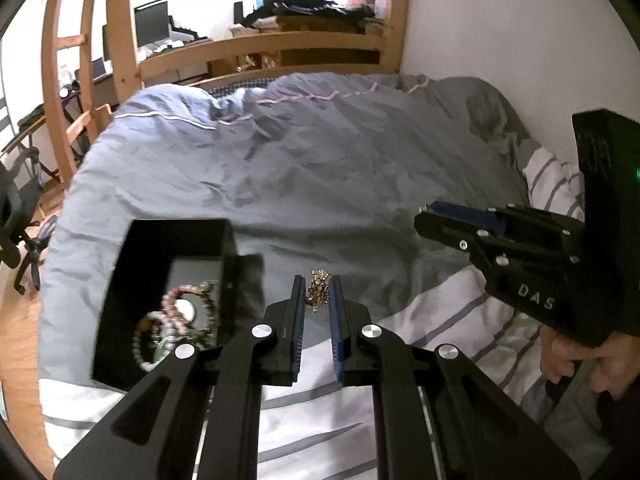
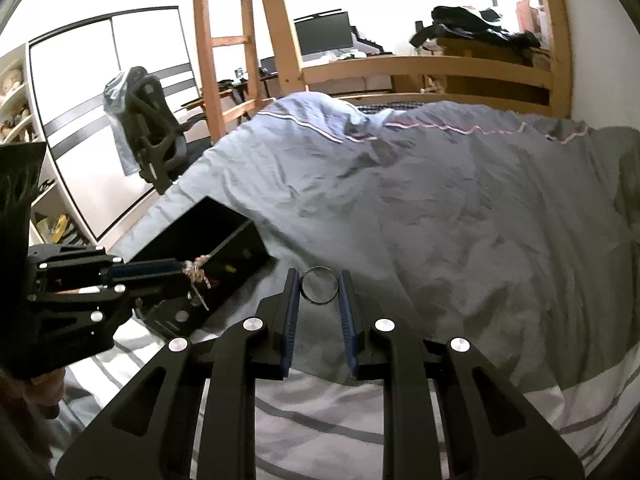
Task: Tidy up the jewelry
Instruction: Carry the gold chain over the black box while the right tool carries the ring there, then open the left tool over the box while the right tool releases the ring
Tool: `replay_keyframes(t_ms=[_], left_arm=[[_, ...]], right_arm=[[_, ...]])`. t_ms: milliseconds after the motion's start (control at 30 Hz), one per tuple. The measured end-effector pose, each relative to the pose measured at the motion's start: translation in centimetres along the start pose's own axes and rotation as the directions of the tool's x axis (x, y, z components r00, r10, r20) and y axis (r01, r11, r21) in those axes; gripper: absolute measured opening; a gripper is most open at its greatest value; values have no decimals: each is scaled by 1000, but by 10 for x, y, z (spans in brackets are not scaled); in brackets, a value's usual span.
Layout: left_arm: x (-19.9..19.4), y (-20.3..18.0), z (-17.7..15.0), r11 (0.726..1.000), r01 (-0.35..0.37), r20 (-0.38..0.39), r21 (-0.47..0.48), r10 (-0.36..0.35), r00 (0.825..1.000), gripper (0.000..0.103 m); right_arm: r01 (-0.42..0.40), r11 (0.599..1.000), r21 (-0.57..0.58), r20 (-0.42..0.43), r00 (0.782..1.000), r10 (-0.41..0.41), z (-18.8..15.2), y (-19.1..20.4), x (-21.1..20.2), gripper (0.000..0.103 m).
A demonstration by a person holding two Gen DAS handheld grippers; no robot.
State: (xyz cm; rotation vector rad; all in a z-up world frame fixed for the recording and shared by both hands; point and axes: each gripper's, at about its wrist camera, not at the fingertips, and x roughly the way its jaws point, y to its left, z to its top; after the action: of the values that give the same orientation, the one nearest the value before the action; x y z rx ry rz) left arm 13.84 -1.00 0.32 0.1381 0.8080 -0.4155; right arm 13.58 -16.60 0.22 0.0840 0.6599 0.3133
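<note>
Black and open-topped, the jewelry box point(image 1: 132, 280) sits on the grey duvet point(image 1: 320, 168) at the left of the left wrist view. Inside it lie beaded bracelets point(image 1: 176, 320), pink, pale and green, piled together. Just right of the box, the left gripper point(image 1: 316, 292) has its blue-padded fingers drawn narrow, pinching a small gold chain point(image 1: 317, 289) above the bedding. Further right, the right gripper point(image 1: 430, 218) carries raised letters reading "DAS" point(image 1: 536, 297), with a hand point(image 1: 580, 360) beneath it. In its own view the right gripper point(image 2: 319, 286) clamps a thin metal ring point(image 2: 319, 285) between its pads, over the duvet and to the right of the box point(image 2: 208, 236).
</note>
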Motion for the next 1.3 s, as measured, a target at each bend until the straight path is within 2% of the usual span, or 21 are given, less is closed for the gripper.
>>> replay_keyframes(t_ms=[400,733,1067,1300], left_arm=[[-30,63,1,993,-89,33,-82,92,995,11],[-39,114,-17,981,-132,24,-140,137,990,11],[-26,133,-27,978,-135,-13,-159,134,991,11],[-9,141,-31,970,-161,-67,-180,152,986,11]], right_arm=[[-67,996,-51,9,998,67,20,54,17,20],[-125,988,-87,3,992,126,29,100,48,20],[-185,977,-107,-51,982,181,14,139,87,20],[-207,973,-106,-96,976,197,2,142,103,20]])
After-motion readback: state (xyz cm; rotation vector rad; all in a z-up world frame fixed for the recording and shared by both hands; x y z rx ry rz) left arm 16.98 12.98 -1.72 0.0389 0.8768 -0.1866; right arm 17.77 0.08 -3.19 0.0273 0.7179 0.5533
